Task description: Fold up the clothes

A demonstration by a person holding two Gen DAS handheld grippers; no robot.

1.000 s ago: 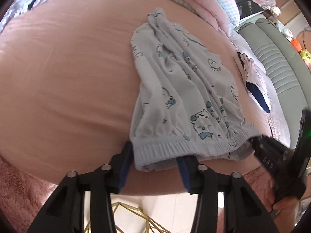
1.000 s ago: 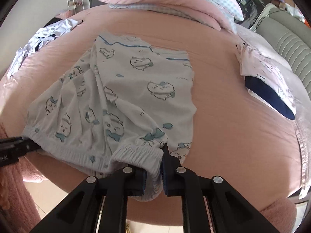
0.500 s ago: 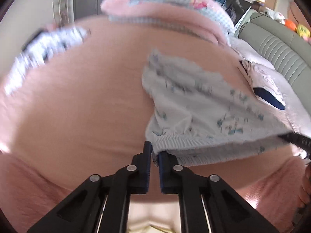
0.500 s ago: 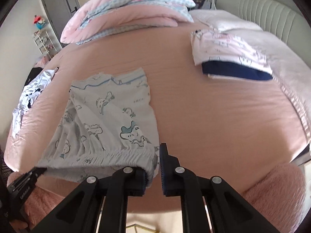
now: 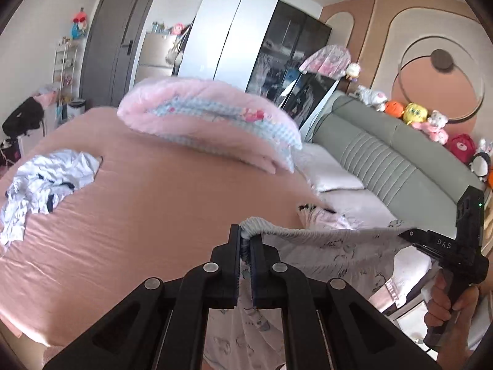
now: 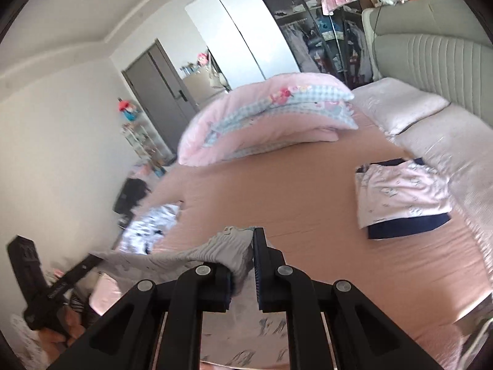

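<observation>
- One pair of printed shorts [image 5: 336,246] hangs by its waistband across the lower middle of both views, stretched between the grippers.
- Left gripper [image 5: 245,246] is clamped on one waistband end; right gripper [image 6: 243,265] pinches the other.
- Behind: pink bed [image 5: 154,215], folded quilt [image 5: 209,120] centre, crumpled white clothes [image 5: 46,182] at left, folded garments [image 6: 403,194] at right.

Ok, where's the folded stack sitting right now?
In the right wrist view the folded stack lies on the pink bed sheet at right, beside the pale pillows and short of the rolled pink duvet.
</observation>
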